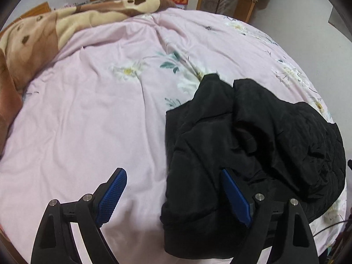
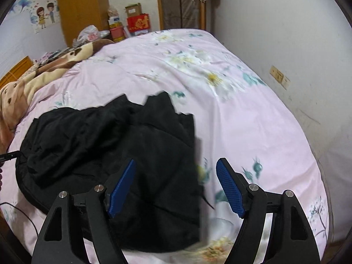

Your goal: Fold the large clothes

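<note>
A black padded jacket (image 1: 253,136) lies bunched on the pink flowered bed cover (image 1: 99,110), at the lower right in the left wrist view. My left gripper (image 1: 173,171) hovers above the jacket's left edge, open, with nothing between its blue pads (image 1: 112,198). In the right wrist view the same jacket (image 2: 114,145) fills the lower left. My right gripper (image 2: 176,162) hangs over the jacket's right edge, open and empty, its blue pads (image 2: 230,189) clear of the cloth.
A brown and cream blanket (image 1: 44,35) is heaped at the bed's far left. Boxes (image 2: 138,22), a plastic bag and a wooden wardrobe (image 2: 81,11) stand beyond the bed. A white wall (image 2: 297,66) with a socket runs along the bed's right side. A black cable (image 2: 24,213) lies at the near left.
</note>
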`<state>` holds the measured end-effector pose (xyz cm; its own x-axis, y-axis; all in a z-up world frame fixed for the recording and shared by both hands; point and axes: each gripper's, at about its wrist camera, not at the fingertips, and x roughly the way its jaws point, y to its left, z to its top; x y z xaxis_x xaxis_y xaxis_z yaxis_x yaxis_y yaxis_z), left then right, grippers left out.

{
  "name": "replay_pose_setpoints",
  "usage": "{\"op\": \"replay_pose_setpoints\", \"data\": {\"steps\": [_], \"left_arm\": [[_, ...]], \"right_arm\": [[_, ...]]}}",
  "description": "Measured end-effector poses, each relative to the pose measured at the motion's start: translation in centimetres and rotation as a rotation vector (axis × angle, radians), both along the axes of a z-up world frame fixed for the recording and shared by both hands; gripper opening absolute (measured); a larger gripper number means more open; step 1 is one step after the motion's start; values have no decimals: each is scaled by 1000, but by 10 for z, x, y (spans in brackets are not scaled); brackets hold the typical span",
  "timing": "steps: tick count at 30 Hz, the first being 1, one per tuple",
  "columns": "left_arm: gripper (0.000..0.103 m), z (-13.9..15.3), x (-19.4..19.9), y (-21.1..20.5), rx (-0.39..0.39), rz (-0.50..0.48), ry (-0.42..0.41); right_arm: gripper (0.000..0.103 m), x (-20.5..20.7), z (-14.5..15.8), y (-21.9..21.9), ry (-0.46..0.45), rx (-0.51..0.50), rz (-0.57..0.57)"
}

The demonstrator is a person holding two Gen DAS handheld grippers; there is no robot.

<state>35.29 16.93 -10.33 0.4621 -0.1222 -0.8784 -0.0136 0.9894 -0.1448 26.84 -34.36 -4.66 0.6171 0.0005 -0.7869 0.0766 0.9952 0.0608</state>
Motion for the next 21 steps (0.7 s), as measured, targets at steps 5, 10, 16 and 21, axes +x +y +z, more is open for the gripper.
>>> {"op": "replay_pose_setpoints", "data": {"steps": [5,10,16,21], "left_arm": [[89,-9,8,3,-42,-25,16],[90,-19,20,-4,-74,-73,40],[98,-41,37,-4,-178,-82,123],[99,-52,43,-11,-192,-99,135]], "right_arm": [[76,3,-13,-20,41,68,3],[76,11,-25,-26,65,158,14],[78,29,-44,-33,140,270,55],[78,46,-59,-35,196,368,110]]}}
